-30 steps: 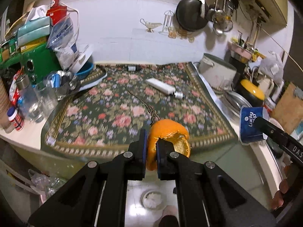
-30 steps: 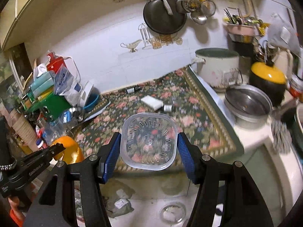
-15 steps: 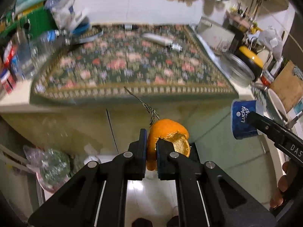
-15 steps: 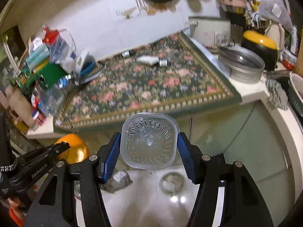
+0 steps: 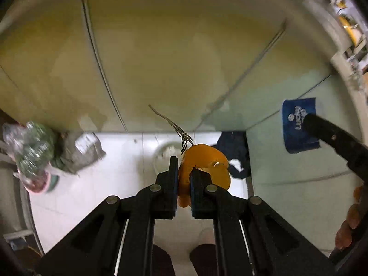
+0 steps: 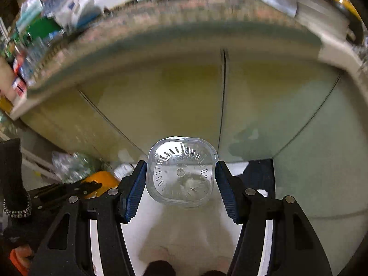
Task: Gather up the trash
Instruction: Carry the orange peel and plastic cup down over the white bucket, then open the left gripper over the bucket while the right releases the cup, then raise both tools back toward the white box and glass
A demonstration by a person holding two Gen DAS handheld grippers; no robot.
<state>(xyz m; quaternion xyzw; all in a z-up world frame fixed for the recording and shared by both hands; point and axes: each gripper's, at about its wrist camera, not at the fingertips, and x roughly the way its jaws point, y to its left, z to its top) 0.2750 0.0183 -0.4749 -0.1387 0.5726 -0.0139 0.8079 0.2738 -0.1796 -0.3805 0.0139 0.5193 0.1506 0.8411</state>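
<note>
In front of the cabinet doors (image 5: 184,57), above the white floor (image 5: 110,179), my left gripper (image 5: 184,179) pinches an orange peel (image 5: 204,168). Right of the peel, my right gripper (image 6: 181,184) clamps a clear plastic cup (image 6: 181,172), its blue label (image 5: 299,124) facing the left camera.

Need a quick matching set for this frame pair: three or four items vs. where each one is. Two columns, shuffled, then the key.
Items:
1. orange peel
2. clear plastic tub
3. dark cloth
4. bag of bottles

Places:
A. on the floor at the cabinet corner
B. pinched in the left tongs
C. on the floor at far left
D. clamped between the right tongs

Pairs: 1-B, 2-D, 3-A, 4-C
</note>
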